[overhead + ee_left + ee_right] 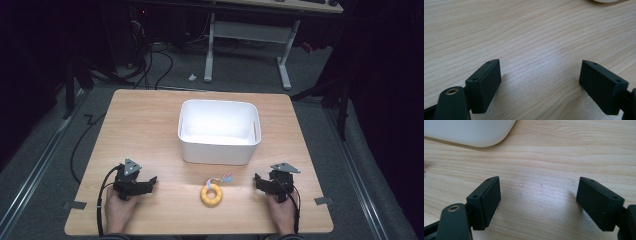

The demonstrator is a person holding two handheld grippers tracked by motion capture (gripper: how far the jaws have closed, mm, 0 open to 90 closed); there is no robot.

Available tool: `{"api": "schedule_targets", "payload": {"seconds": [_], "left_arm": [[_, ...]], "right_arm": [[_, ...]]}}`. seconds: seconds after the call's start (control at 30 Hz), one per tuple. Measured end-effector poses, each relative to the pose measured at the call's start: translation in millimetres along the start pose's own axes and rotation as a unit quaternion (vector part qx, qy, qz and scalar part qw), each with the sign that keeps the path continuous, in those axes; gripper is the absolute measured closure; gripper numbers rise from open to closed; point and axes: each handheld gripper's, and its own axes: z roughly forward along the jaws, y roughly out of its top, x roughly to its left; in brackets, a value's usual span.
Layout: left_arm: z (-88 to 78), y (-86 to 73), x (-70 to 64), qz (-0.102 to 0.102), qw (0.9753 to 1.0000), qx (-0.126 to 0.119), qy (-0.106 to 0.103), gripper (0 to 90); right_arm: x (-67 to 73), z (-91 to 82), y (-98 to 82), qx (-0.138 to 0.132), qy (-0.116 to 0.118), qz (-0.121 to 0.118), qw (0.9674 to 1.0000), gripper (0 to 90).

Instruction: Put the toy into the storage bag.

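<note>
A yellow ring-shaped toy (211, 194) with a small coloured tassel lies near the front edge of the wooden table (140, 125), between the two hands. Behind it stands a white rectangular bin (219, 131), with nothing visible inside. My left gripper (150, 182) rests at the front left, held in a hand; its jaws stand wide apart over bare wood (540, 72). My right gripper (258, 181) rests at the front right, also open with nothing between its jaws (537, 191). A corner of the white bin (471, 132) shows at the top left of the right gripper view.
Grey tape tabs (74, 204) mark the table's front corners. A cable (102, 200) trails from the left gripper over the front edge. Beyond the table are a dark floor with cables and a white desk frame (247, 45).
</note>
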Motion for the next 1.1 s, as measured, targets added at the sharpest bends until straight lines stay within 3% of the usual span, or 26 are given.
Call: {"api": "schedule_targets", "payload": {"seconds": [0.53, 0.97, 1.1], "left_arm": [[0.0, 0.0, 0.2, -0.001, 1.0, 0.0, -0.001, 18.2], [-0.1, 0.0, 0.8, -0.001, 1.0, -0.001, -0.001, 18.5], [-0.1, 0.0, 0.7, -0.001, 1.0, -0.001, -0.001, 18.5]], "right_arm": [[0.1, -0.2, -0.1, 0.0, 0.0, 0.006, 1.0, 19.6], [-5.7, -2.1, 0.5, 0.01, 0.019, -0.017, 0.9996, 19.9], [-7.6, -3.0, 0.7, 0.009, 0.017, -0.015, 0.9997, 25.2]]}}
